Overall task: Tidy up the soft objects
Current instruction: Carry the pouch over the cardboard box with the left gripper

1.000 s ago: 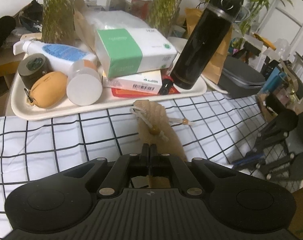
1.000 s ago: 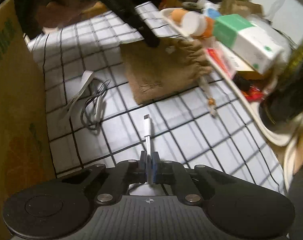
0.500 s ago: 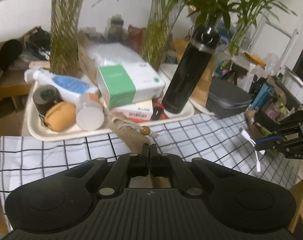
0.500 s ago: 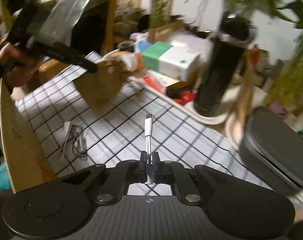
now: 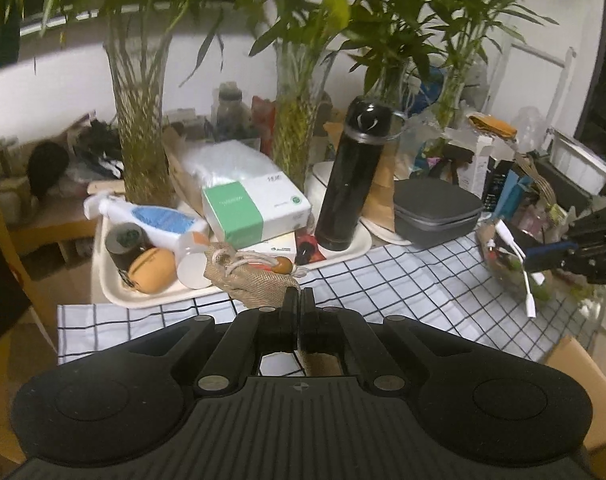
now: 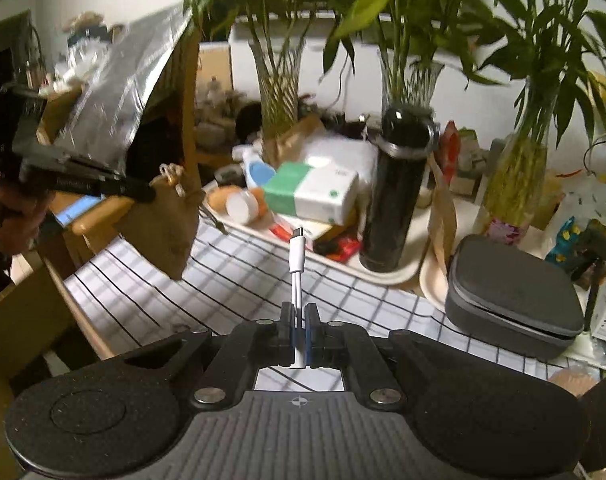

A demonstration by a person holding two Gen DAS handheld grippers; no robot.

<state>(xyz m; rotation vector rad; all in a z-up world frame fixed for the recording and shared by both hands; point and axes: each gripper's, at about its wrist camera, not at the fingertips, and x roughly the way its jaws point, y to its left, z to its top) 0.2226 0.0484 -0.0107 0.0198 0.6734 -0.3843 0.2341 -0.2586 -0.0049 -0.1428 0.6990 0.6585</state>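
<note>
The checked cloth (image 6: 239,280) lies bare in front, giving free passage. Behind it, the crowded tray (image 5: 115,300), black flask (image 5: 351,180) and grey case (image 6: 515,292) block the far edge.

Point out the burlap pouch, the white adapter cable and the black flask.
burlap pouch (image 6: 169,220): right wrist view, middle of its cloth.
white adapter cable (image 6: 297,254): right wrist view, its plug housing.
black flask (image 5: 349,188): left wrist view, mid-body.

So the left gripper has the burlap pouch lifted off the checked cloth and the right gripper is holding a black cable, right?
Not quite: the cable pinched in the right gripper is white, as the right wrist view shows. The left gripper does hold the burlap pouch above the checked cloth.
</note>
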